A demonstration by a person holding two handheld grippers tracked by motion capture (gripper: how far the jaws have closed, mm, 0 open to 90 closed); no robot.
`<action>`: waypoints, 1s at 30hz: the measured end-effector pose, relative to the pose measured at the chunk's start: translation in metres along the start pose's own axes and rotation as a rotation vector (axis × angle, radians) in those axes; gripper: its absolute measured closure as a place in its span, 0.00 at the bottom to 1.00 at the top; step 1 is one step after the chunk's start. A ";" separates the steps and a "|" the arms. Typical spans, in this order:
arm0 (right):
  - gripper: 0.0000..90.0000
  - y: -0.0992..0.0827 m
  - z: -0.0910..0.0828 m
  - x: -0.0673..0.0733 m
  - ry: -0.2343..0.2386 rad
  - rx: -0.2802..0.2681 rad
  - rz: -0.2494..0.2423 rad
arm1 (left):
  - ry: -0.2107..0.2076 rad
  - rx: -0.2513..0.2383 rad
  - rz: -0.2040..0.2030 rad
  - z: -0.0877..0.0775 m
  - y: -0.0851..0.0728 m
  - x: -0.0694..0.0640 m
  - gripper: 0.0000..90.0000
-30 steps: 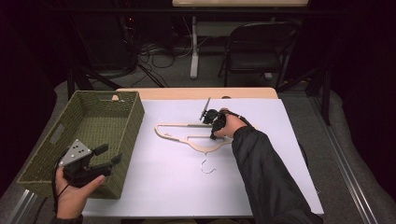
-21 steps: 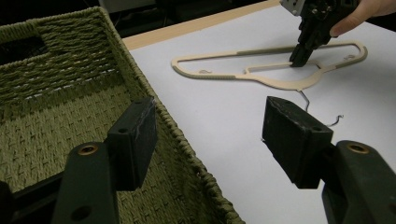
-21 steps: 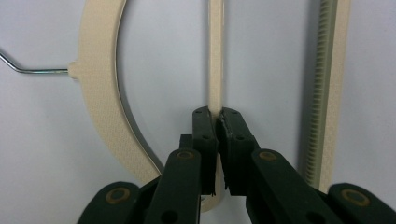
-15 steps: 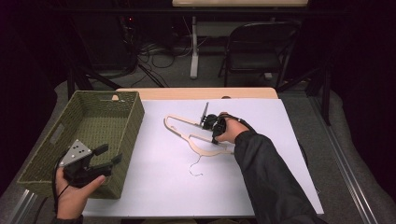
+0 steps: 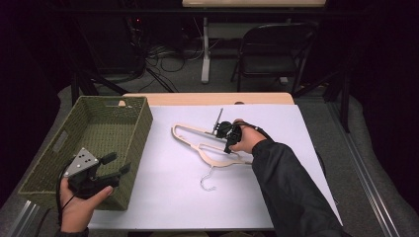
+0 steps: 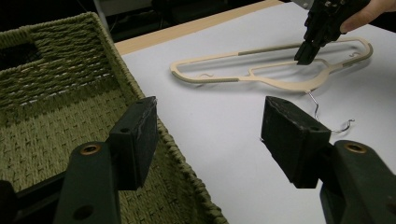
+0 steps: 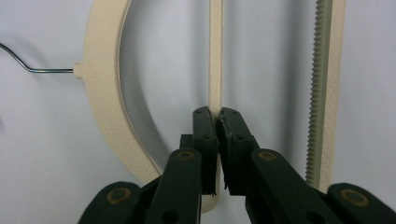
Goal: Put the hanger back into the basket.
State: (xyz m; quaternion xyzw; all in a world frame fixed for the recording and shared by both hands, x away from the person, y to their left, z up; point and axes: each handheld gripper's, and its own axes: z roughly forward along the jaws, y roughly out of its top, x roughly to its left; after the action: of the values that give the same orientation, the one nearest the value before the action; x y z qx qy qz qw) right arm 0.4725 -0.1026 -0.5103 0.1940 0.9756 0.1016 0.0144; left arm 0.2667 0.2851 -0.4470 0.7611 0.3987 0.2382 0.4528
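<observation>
Pinching a thin inner bar of the cream hanger (image 7: 215, 56), the right gripper (image 7: 218, 122) has its two black jaws squeezed tight on it, with the bar caught between them. Its jaws have just been closing on that bar. In the right gripper view a curved cream arm bends away on one side of the bar, and a straight bar with tiny teeth runs along the other side. A thin metal hook sticks out from the curved arm. From the high view the right gripper (image 5: 228, 143) sits near the middle of the white surface (image 5: 168, 192), and the hanger (image 5: 207, 145) lies slanted there, with its metal hook (image 5: 208, 178) pointing toward the person. One end of the hanger is near the green woven basket (image 5: 101, 131), but the two are apart. The left gripper (image 6: 210, 135) is wide open with nothing between its jaws. The person's left hand (image 5: 79, 210) holds it over the near corner of the basket, well apart from the hanger. A dark folding chair (image 5: 274, 52) stands on the floor behind the surface.
</observation>
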 end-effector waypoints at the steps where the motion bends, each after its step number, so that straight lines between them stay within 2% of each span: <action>1: 0.96 -0.002 0.001 0.002 -0.001 -0.050 0.005 | -0.003 0.001 0.005 0.000 0.001 -0.001 0.41; 3: 0.96 -0.002 -0.008 0.006 0.005 -0.010 -0.014 | -0.010 -0.002 0.012 0.001 0.002 -0.004 0.41; 5: 0.96 -0.004 -0.012 0.009 0.002 -0.039 -0.028 | -0.019 -0.003 0.025 0.002 0.004 -0.008 0.41; 7: 0.96 -0.006 -0.018 0.012 0.007 -0.041 -0.042 | -0.024 -0.003 0.028 0.002 0.004 -0.010 0.42; 12: 0.96 -0.013 -0.030 0.024 0.019 -0.052 -0.065 | -0.075 0.002 0.081 0.012 0.009 -0.028 0.42; 13: 0.96 -0.013 -0.030 0.024 0.019 -0.052 -0.065 | -0.075 0.002 0.081 0.012 0.009 -0.028 0.42; 15: 0.96 -0.016 -0.036 0.031 0.021 -0.053 -0.083 | -0.099 0.010 0.114 0.020 0.010 -0.039 0.42; 18: 0.96 -0.017 -0.041 0.036 0.026 -0.058 -0.096 | -0.120 0.019 0.130 0.026 0.011 -0.045 0.42; 20: 0.96 -0.020 -0.047 0.042 0.034 -0.062 -0.100 | -0.144 0.021 0.148 0.037 0.012 -0.056 0.42; 25: 0.96 -0.023 -0.052 0.049 0.036 -0.049 -0.115 | -0.181 0.030 0.182 0.053 0.011 -0.067 0.42; 26: 0.96 -0.023 -0.053 0.051 0.038 -0.045 -0.116 | -0.193 0.035 0.216 0.061 0.012 -0.074 0.42; 30: 0.96 -0.023 -0.054 0.055 0.049 -0.053 -0.124 | -0.191 0.056 0.296 0.077 0.013 -0.088 0.41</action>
State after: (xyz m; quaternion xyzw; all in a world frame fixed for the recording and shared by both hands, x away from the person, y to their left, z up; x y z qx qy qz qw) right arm 0.4095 -0.1125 -0.4614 0.1304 0.9828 0.1310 0.0020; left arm 0.2777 0.1711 -0.4719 0.8431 0.2439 0.2177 0.4270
